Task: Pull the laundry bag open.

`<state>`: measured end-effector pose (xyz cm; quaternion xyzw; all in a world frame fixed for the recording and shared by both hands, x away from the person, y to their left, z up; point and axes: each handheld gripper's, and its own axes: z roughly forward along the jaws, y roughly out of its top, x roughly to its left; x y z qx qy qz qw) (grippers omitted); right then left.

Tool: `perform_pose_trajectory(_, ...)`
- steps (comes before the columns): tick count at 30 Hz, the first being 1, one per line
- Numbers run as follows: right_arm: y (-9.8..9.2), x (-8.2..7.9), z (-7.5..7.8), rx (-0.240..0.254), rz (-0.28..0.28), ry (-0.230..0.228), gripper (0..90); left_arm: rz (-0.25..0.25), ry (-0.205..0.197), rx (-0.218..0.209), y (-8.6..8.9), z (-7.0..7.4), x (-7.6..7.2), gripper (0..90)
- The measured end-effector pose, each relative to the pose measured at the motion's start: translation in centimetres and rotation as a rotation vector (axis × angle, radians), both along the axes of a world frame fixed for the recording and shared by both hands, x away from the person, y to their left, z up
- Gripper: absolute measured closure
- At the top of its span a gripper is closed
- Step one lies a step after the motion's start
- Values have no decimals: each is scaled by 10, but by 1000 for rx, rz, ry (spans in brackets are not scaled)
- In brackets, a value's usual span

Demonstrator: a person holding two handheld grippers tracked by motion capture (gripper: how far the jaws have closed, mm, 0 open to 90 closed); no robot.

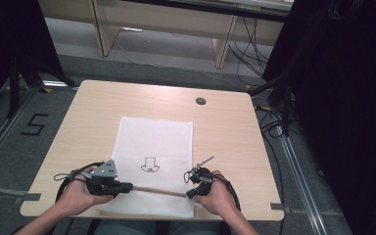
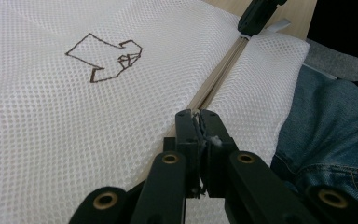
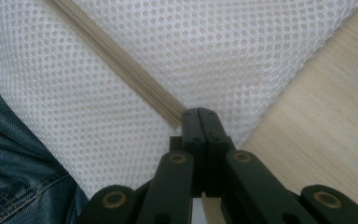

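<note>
My light wood table (image 1: 225, 127) w/ round grommet (image 1: 200, 101), grey carpet floor (image 1: 24, 147) marked "5" (image 1: 33, 124), black curtains (image 1: 342, 98) both sides, wooden bench legs (image 1: 103, 29) behind, cables (image 1: 247, 49) on floor.

R gripper (image 3: 200, 112) jaws pressed together, clamped on end of beige zipper (image 3: 121, 60) | zipper ran diagonally across white mesh bag (image 3: 242, 51) | bag corner near table (image 3: 326, 121) edge | blue jeans (image 3: 14, 158) at lower left

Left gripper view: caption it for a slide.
Hand-held gripper shut on the tan zipper of a white mesh bag with a drawn logo.
</note>
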<state>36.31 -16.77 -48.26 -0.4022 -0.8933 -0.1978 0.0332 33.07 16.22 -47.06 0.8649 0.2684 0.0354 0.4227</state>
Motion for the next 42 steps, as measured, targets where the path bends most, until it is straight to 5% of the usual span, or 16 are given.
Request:
perform_pose_trajectory(37, 1, -1, 0, -7, 1, -9, 900, 37, -6, -14, 24, 0, -2, 871)
perform_pose_trajectory(42, 1, -1, 0, -6, 2, -9, 900, 76, 1, -10, 31, 0, -2, 871)
